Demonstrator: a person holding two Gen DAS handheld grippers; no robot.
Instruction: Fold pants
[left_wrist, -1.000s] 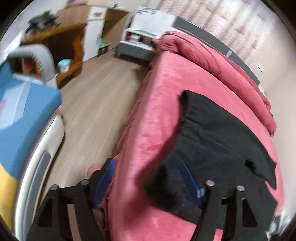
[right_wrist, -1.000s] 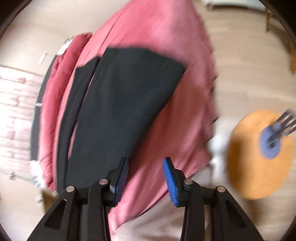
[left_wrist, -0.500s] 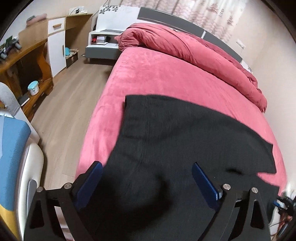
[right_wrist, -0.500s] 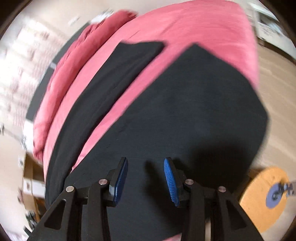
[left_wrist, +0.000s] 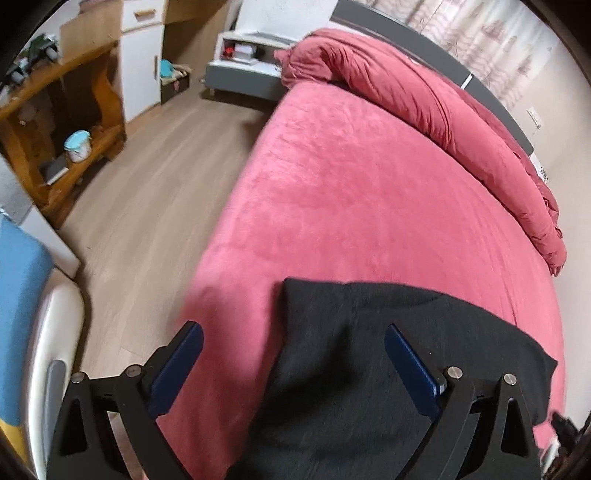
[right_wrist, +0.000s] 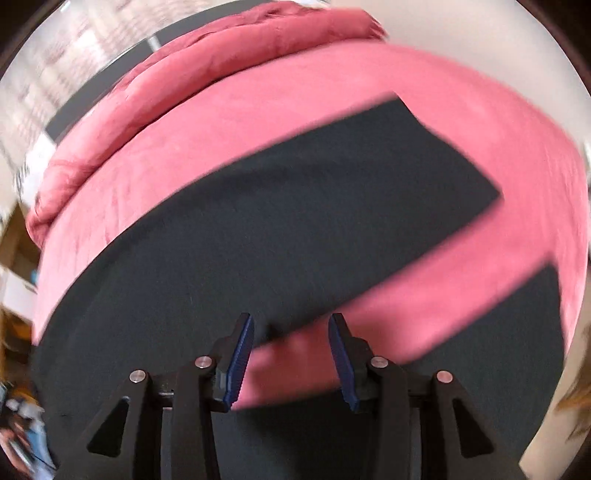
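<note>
Lying flat on the pink bed (left_wrist: 351, 206), the black pants (left_wrist: 369, 387) spread toward the near edge, their lower part cut off by the frame in both views. In the left wrist view only one squared corner of the cloth and a stretch toward the right show; the rest runs under the gripper's black frame. The left gripper (left_wrist: 293, 365) hangs above that corner with its jaws spread wide and nothing pinched between the blue pads (left_wrist: 413, 365). The right wrist view is smeared by motion, so edges are soft: two dark legs (right_wrist: 332, 206) fan out with a pink wedge of bed (right_wrist: 424, 295) between them. The right gripper (right_wrist: 291, 350) sits over that fork, its jaws partway apart and opening, with nothing gripped. A rolled red duvet (left_wrist: 424, 103) lies along the far side, and the wooden shelf (left_wrist: 55, 122) beyond the floor is partly cropped.
</note>
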